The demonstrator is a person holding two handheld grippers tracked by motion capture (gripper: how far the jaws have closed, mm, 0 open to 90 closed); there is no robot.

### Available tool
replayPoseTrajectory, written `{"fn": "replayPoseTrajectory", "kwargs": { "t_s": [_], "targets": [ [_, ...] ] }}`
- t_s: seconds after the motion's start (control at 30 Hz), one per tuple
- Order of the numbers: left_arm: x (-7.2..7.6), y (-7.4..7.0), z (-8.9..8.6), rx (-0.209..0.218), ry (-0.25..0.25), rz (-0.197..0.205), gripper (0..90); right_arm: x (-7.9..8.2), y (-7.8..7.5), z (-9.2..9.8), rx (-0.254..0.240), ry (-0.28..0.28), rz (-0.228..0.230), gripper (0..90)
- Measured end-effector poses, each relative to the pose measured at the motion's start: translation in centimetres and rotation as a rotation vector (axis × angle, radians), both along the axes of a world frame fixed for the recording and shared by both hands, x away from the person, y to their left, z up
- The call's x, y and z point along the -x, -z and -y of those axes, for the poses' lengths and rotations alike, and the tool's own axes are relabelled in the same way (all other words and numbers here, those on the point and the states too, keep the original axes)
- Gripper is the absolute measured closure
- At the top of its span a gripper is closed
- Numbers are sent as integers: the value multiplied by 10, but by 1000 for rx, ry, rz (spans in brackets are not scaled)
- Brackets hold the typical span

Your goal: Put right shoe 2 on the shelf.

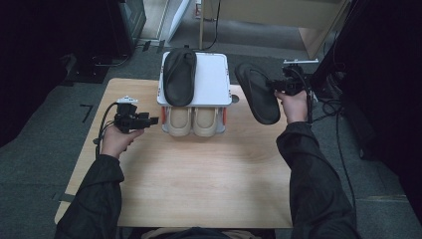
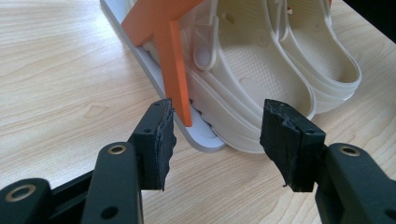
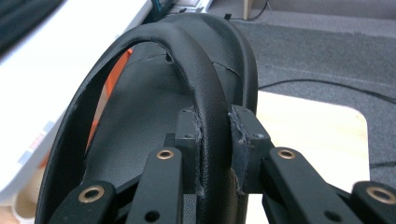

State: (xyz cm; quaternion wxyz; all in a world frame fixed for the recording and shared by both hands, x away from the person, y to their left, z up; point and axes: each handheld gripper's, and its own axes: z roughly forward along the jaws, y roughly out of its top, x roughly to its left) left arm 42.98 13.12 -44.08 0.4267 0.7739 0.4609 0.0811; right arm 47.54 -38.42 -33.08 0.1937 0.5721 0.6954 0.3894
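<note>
A white two-shelf shoe rack [image 1: 214, 82] with orange supports stands at the table's far middle. One black slipper [image 1: 180, 74] lies on its top shelf, at the left. Two beige clogs [image 1: 191, 121] sit side by side on the lower shelf. My right gripper [image 1: 273, 85] holds a second black slipper [image 1: 258, 92] in the air to the right of the rack; its jaws are shut on the slipper's strap [image 3: 205, 93]. My left gripper [image 1: 154, 120] is open beside the rack's left end, its jaws [image 2: 217, 135] level with an orange support [image 2: 173, 65] and the nearest clog [image 2: 247, 79], touching neither.
The light wooden table [image 1: 199, 179] stretches bare toward the person. The top shelf's right half [image 1: 211, 79] is bare white. Dark cables [image 1: 343, 144] trail off the right side over grey carpet, and a pale cabinet [image 1: 278, 12] stands behind.
</note>
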Motion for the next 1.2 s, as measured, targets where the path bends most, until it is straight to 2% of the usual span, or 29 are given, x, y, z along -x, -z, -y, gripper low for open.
{"fn": "replayPoseTrajectory", "kwargs": {
  "t_s": [0.1,0.27,0.5,0.6,0.77,1.03,1.13,1.2],
  "targets": [
    [0,0,-1,10,18,-1,446,-3,-10,-5,3,-8,8,746],
    [0,0,-1,12,22,8,448,-10,-25,-25,33,-34,17,746],
    [1,-1,-2,9,30,32,451,-23,-32,-52,30,-54,7,745],
    [1,-2,-3,16,36,46,453,-31,-32,-62,26,-57,4,746],
    [-1,-3,-3,22,47,39,450,-43,-30,-82,57,-67,-5,744],
    [-2,-2,0,19,77,39,451,-57,-23,-109,37,-66,-20,739],
    [-2,-3,-1,28,72,41,451,-61,-17,-117,50,-78,-20,737],
    [-2,-3,-2,33,70,39,451,-63,-14,-120,37,-78,-31,737]
  ]
}}
